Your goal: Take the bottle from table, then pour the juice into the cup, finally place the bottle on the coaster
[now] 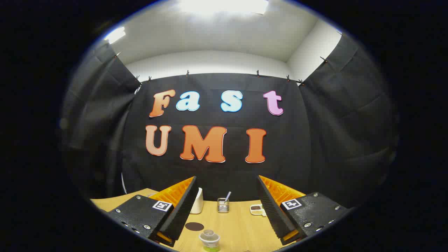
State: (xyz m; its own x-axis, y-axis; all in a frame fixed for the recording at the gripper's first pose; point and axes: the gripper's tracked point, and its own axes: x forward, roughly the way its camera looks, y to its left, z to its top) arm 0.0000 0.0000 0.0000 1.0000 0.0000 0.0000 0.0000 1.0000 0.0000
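we hold the claw [224,210] spread wide and empty above the table [238,224]; the capped juice bottle [209,240] stands between its fingers below, the dark coaster [194,226] beside it, so taking, pouring and placing all remain

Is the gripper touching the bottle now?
Apart. The gripper view shows the open gripper raised above the table, with the bottle below, between the fingers, untouched.

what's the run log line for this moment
gripper: open, empty | clear bottle with green juice: on wooden table, between fingers | dark round coaster: bare
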